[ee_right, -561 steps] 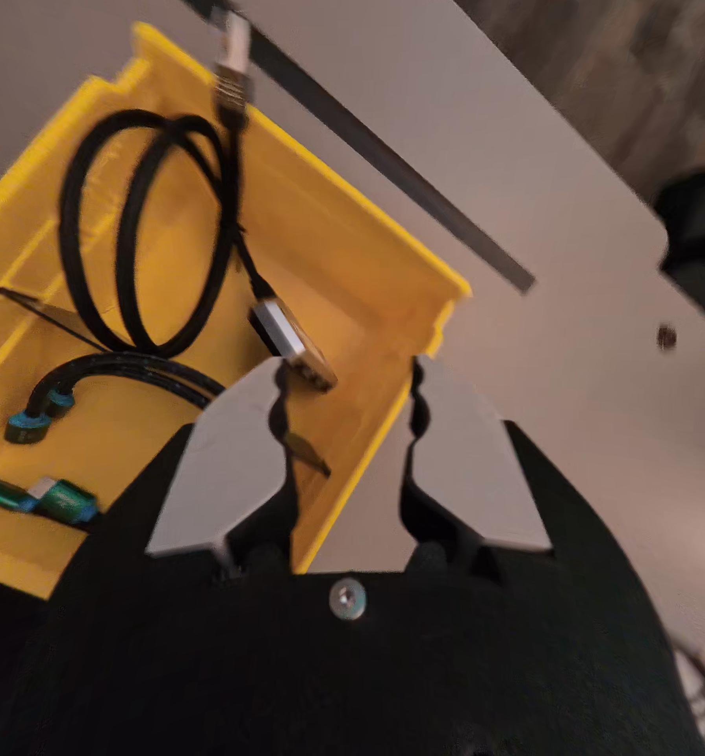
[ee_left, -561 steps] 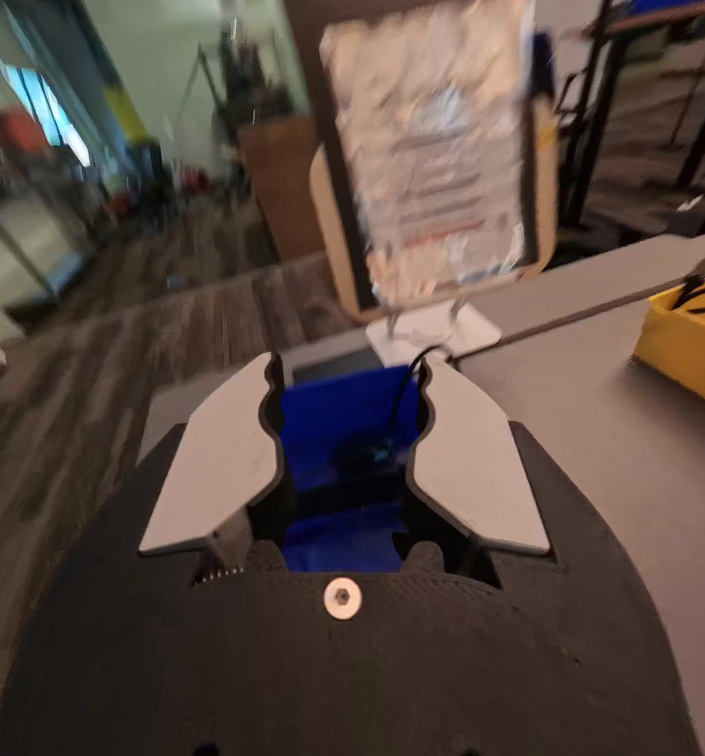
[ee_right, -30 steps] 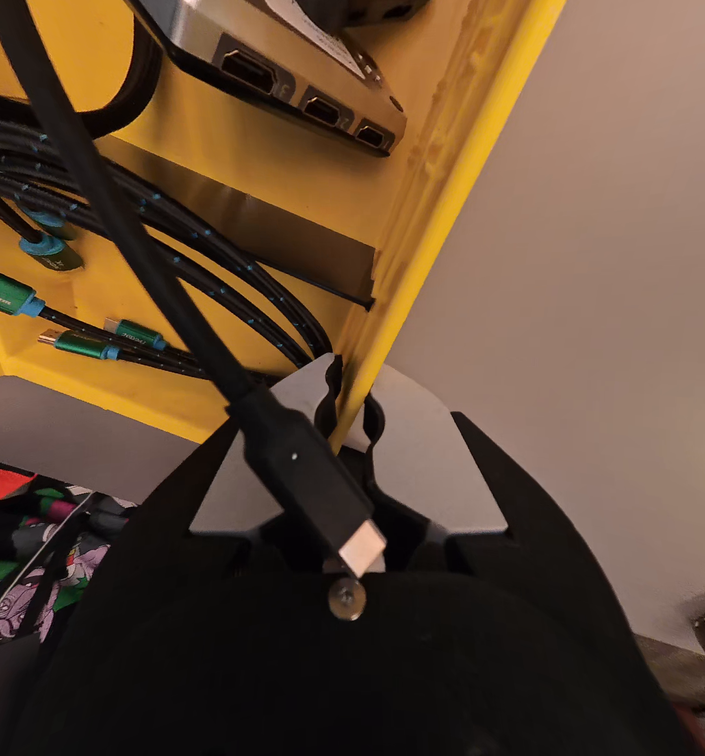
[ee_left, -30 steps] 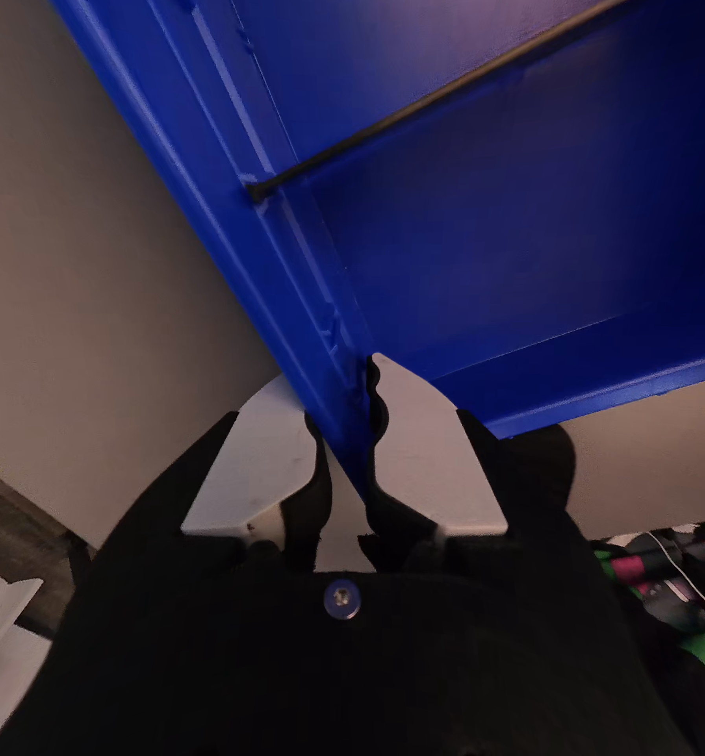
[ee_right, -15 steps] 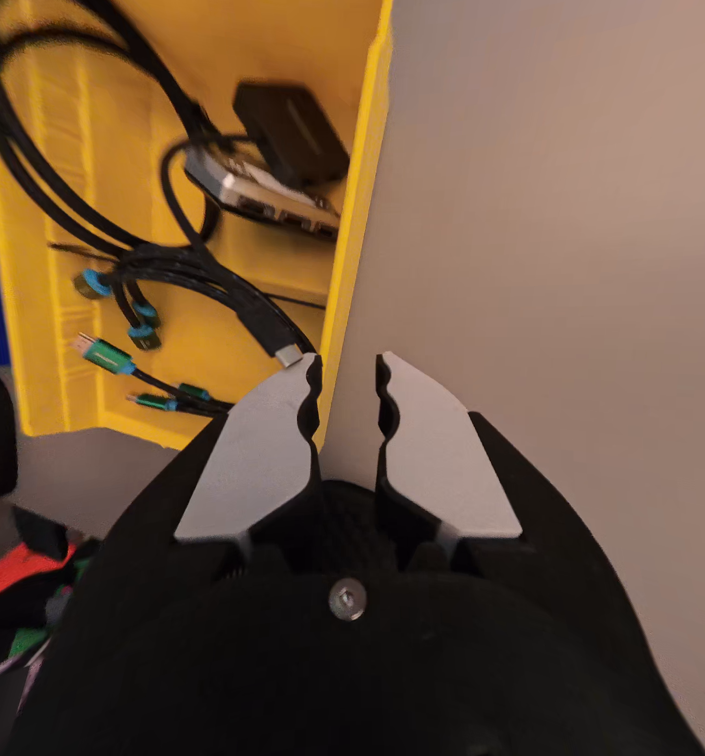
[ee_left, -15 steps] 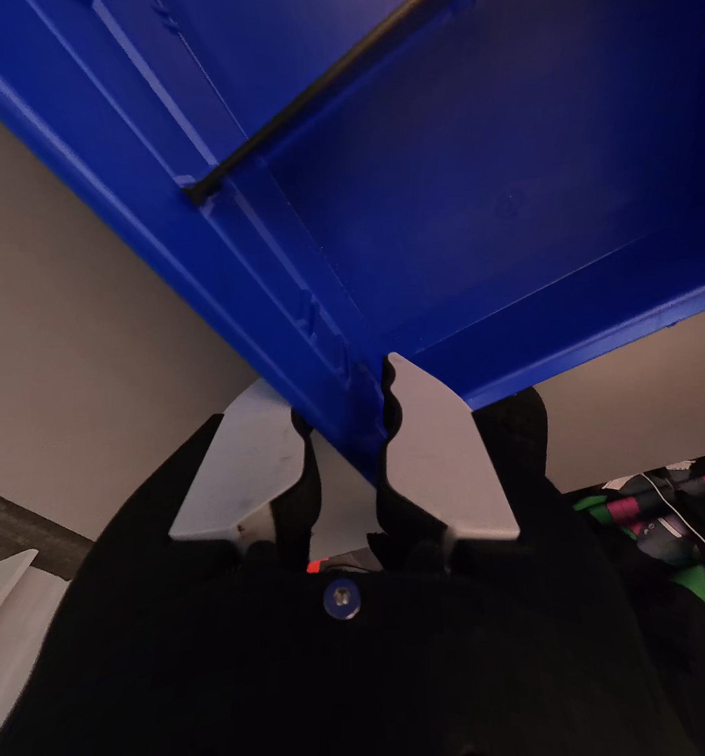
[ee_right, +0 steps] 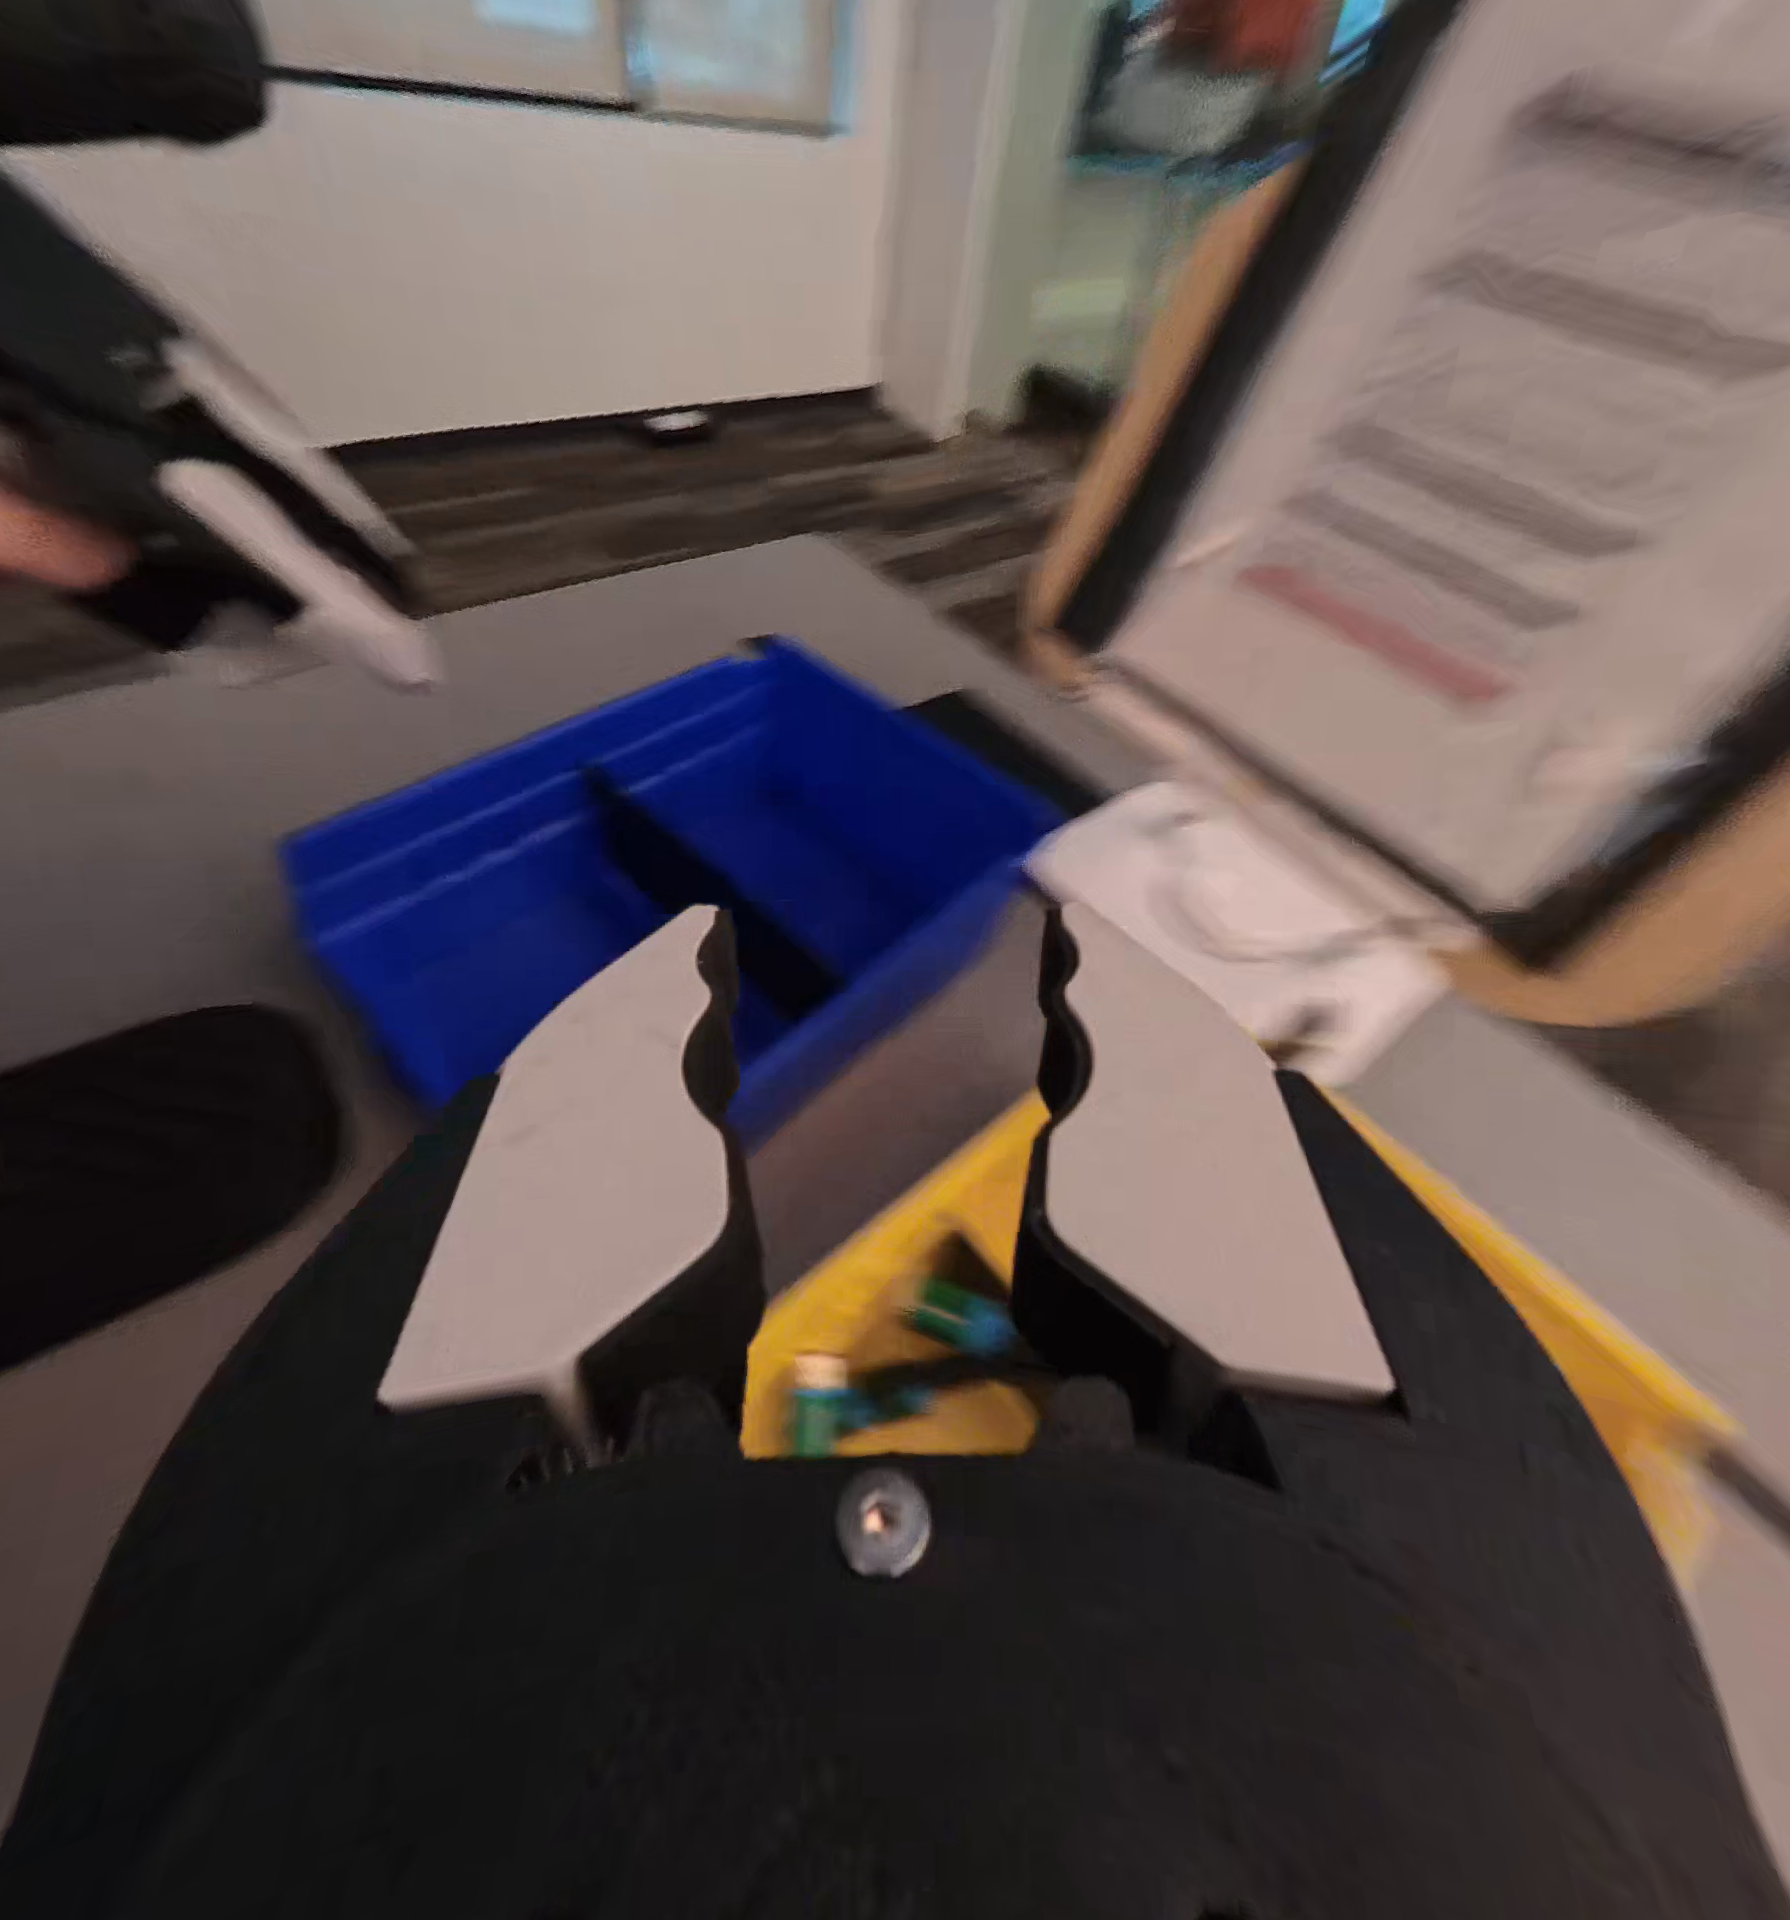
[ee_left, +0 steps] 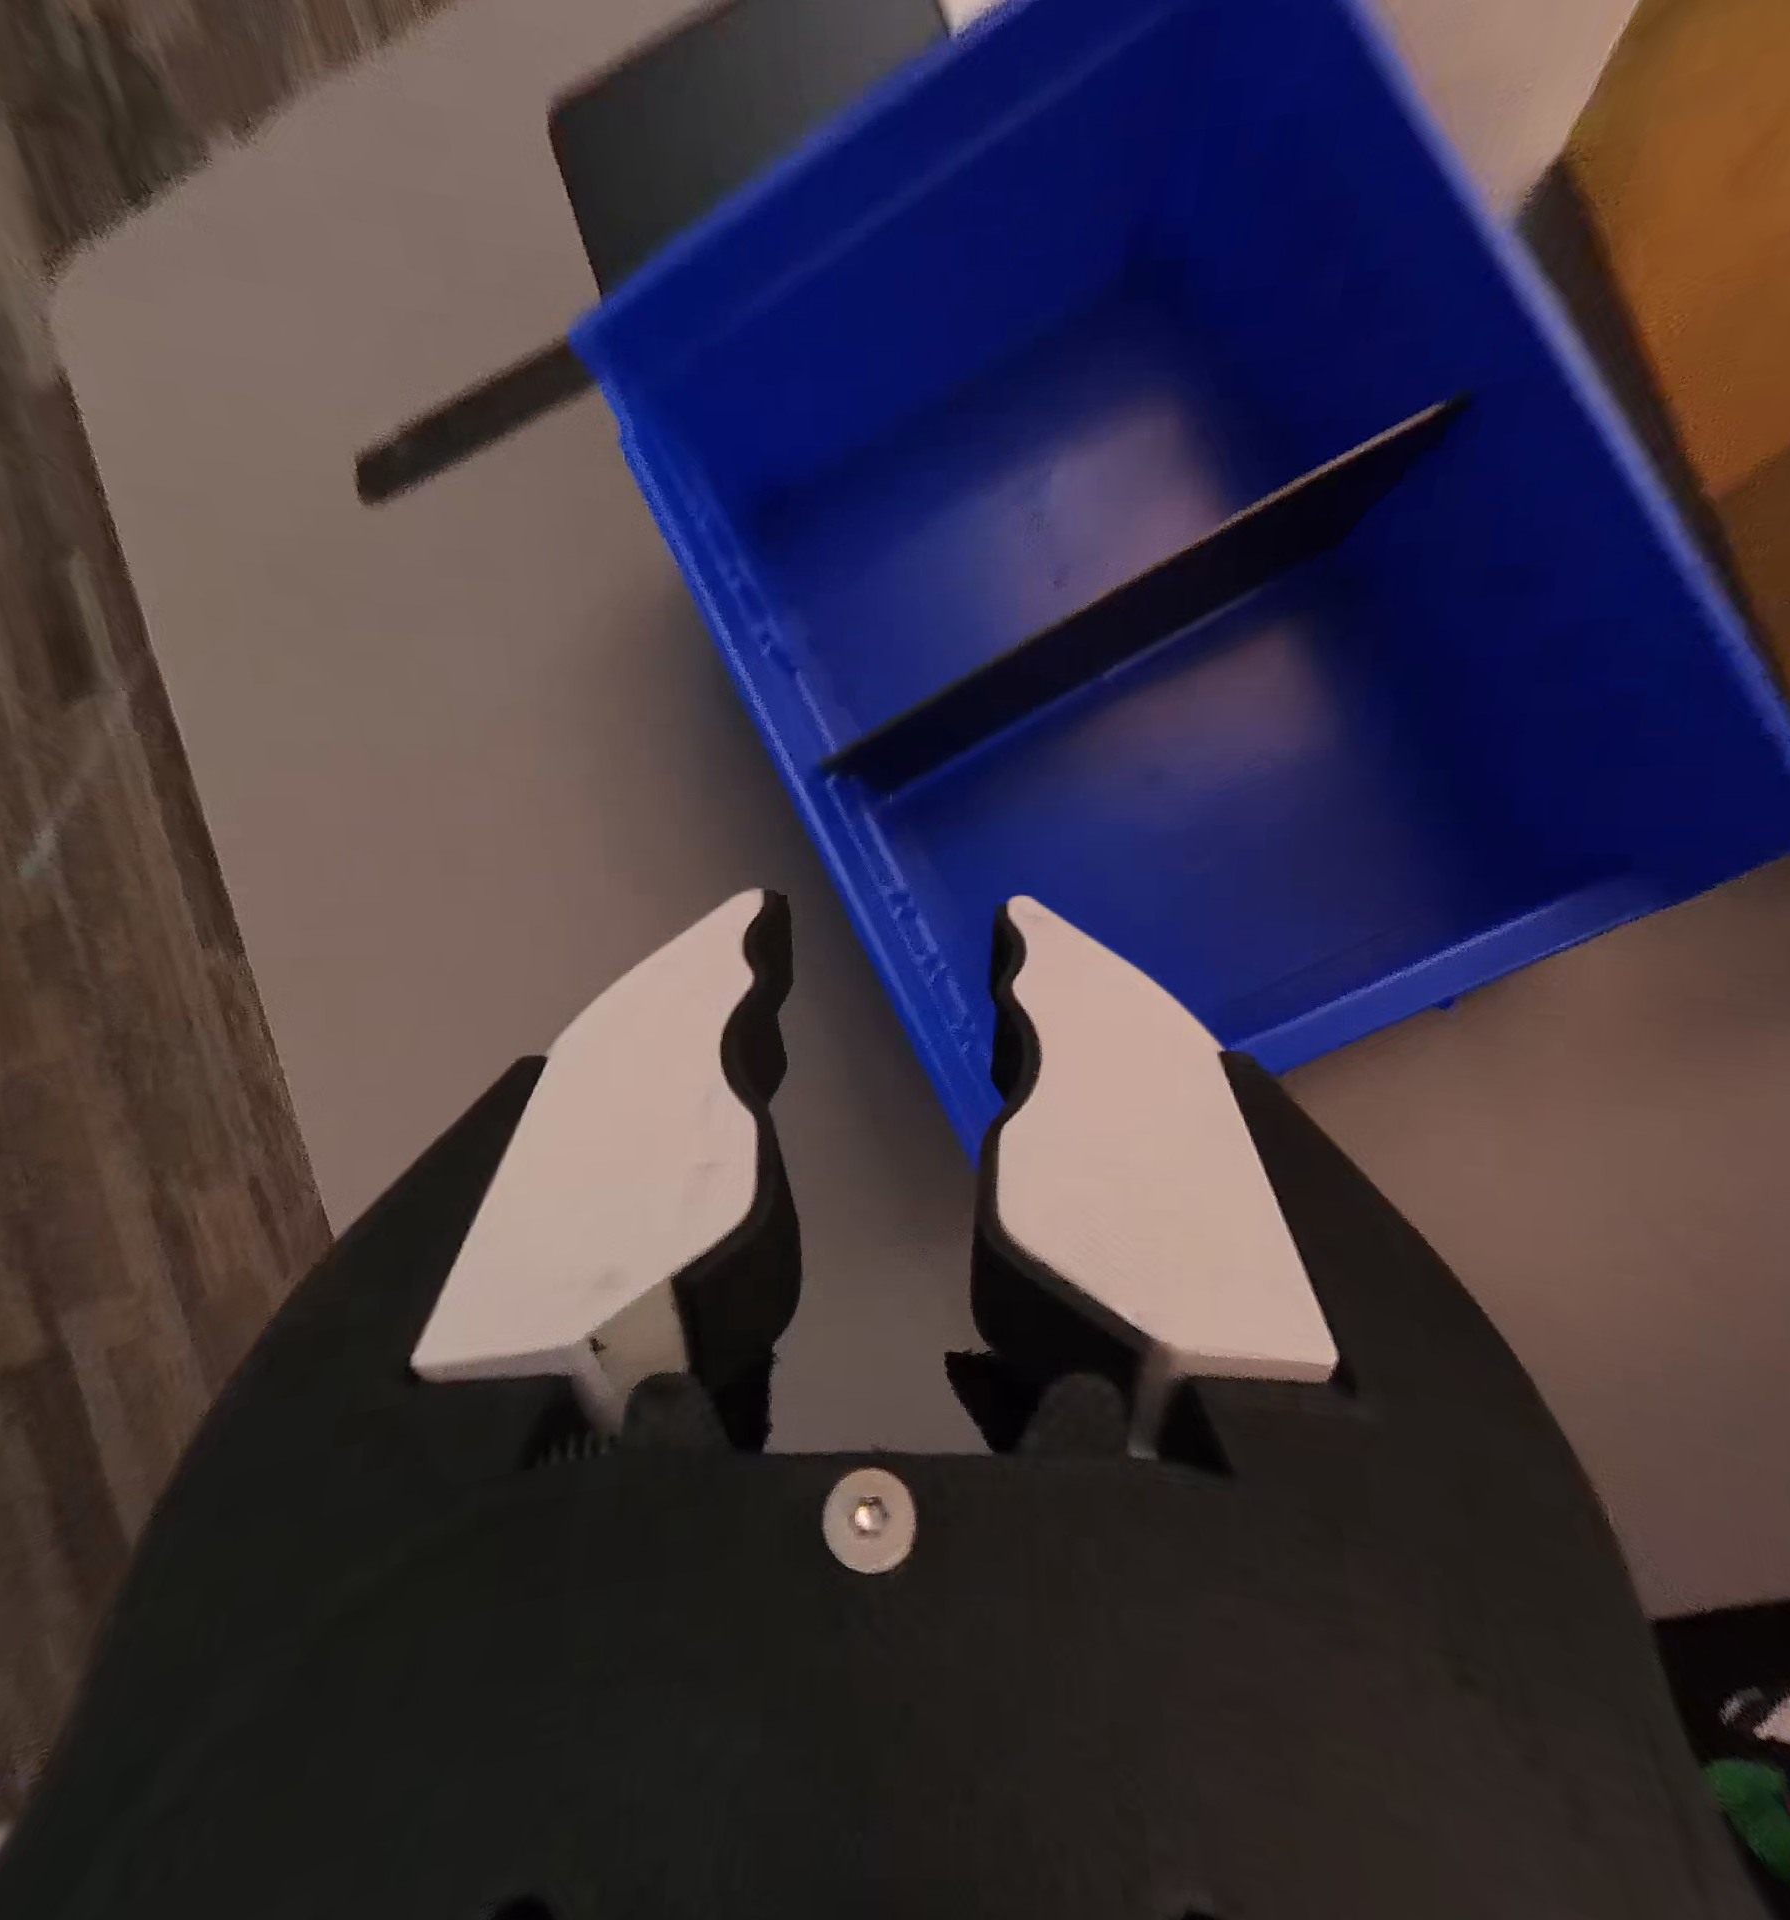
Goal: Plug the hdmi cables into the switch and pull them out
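My left gripper [ee_left: 891, 914] is open and empty, held above the grey table [ee_left: 403, 623] over the near left corner of an empty blue bin [ee_left: 1078, 260] with a black divider [ee_left: 1130, 603]. My right gripper [ee_right: 880, 925] is open and empty, above the yellow bin [ee_right: 870, 1268]. Green-ended cable plugs [ee_right: 829, 1392] lie in the yellow bin between my right fingers. The blue bin [ee_right: 517, 883] shows beyond them. The left gripper [ee_right: 278, 520] also shows in the right wrist view at upper left, in a person's hand [ee_right: 8, 530]. The switch is out of sight.
A framed sign on a white stand [ee_right: 1493, 468] stands at the back right of the table. The yellow bin [ee_left: 1722, 260] sits right of the blue bin. A dark rounded shape [ee_right: 122, 1164] is at the left. Wood-look floor [ee_left: 39, 935] lies beyond the table's left edge. My right fingertips sit around 25 centimeters from my left ones.
My left gripper has let go of the blue bin's wall, opened and lifted back. My right gripper has opened wider, risen from the yellow bin's side and tilted up toward the room.
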Demonstrator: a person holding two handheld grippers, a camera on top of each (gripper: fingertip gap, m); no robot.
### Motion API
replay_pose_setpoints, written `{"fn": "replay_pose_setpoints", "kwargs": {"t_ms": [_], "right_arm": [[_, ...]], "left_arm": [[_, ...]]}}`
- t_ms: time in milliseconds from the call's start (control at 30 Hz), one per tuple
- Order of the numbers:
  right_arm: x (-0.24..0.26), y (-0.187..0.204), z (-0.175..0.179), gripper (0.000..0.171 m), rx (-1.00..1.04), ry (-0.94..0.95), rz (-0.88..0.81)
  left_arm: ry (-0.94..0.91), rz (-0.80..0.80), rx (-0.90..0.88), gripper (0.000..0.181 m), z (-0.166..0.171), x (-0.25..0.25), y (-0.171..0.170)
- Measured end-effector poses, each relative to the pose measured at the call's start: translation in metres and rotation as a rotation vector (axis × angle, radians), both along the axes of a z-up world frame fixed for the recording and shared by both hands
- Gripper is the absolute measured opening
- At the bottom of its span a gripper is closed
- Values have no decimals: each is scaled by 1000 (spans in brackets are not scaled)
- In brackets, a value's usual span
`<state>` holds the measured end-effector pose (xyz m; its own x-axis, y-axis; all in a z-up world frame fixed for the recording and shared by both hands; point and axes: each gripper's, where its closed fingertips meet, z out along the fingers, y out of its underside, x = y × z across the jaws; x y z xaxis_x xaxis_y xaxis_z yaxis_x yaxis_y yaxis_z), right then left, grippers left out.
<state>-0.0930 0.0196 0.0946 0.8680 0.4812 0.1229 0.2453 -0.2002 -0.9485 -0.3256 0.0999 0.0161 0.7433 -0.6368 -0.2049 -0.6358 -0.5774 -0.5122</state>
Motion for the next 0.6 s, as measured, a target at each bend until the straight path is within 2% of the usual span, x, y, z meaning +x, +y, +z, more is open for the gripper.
{"fn": "replay_pose_setpoints", "kwargs": {"t_ms": [33, 100, 200, 267, 333, 467, 600], "right_arm": [[-25, 8, -19, 56, -94, 36, 63], [-54, 33, -63, 59, -290, 10, 77], [-65, 73, -124, 58, -539, -121, 10], [-53, 84, -159, 59, -712, -253, -63], [-53, 80, -179, 60, -850, -281, -73], [-62, 69, -198, 60, -1071, -172, -85], [-62, 62, -228, 50, -1212, -112, -170]], "left_arm": [[-16, -17, 35, 36, 7, 6, -1], [-42, -39, 97, 36, 19, 16, -2], [-48, -72, 129, 36, 25, 24, -8], [-42, -96, 123, 35, 25, 26, -14], [-35, -114, 138, 34, 27, 27, -15], [-79, -122, 158, 32, 34, 33, -14], [-75, -151, 165, 32, 34, 38, -17]]}}
